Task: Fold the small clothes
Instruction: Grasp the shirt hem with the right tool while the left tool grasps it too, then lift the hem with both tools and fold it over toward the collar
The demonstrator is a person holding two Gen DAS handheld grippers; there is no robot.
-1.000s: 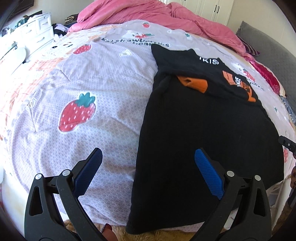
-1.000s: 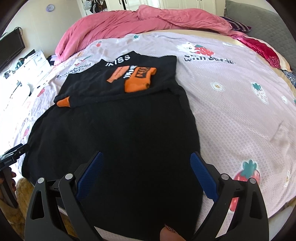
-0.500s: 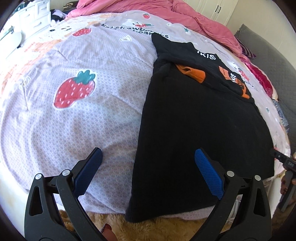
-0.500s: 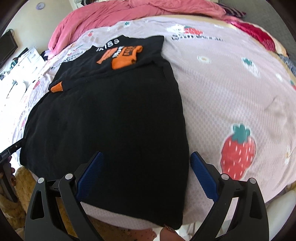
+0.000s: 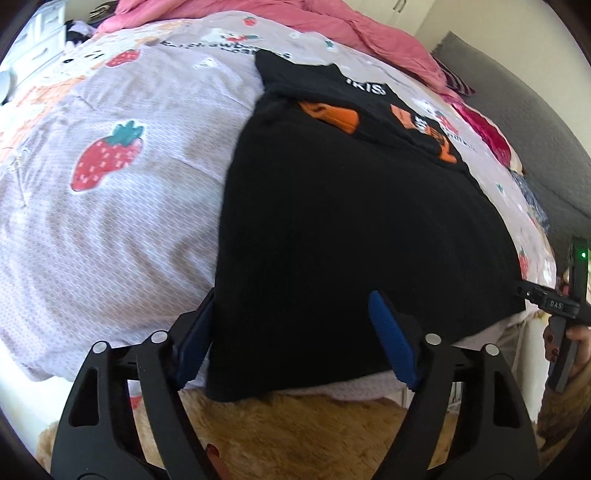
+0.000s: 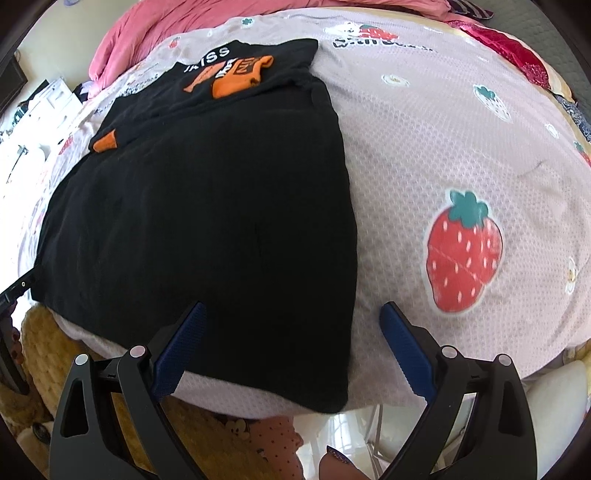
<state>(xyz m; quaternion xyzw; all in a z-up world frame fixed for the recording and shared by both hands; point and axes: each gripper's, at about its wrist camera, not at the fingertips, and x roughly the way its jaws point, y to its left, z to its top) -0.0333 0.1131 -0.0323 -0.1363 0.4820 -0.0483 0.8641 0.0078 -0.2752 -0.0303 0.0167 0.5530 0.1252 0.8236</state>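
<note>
A black garment (image 5: 351, 221) with orange patches and white lettering lies flat on the strawberry-print bed sheet (image 5: 110, 203), its far part folded over. It also shows in the right wrist view (image 6: 207, 206). My left gripper (image 5: 295, 339) is open, its jaws on either side of the garment's near left corner at the bed edge. My right gripper (image 6: 295, 350) is open over the garment's near right corner. The right gripper's body shows at the right edge of the left wrist view (image 5: 565, 306).
A pink duvet (image 5: 332, 22) is heaped at the far end of the bed. A grey headboard (image 5: 535, 129) runs along the right. White drawers (image 6: 48, 99) stand at the left. A tan fluffy rug (image 5: 295, 435) lies below the bed edge.
Both grippers have dropped and pulled back toward the near bed edge, so the garment's near hem corners now sit between their open jaws.
</note>
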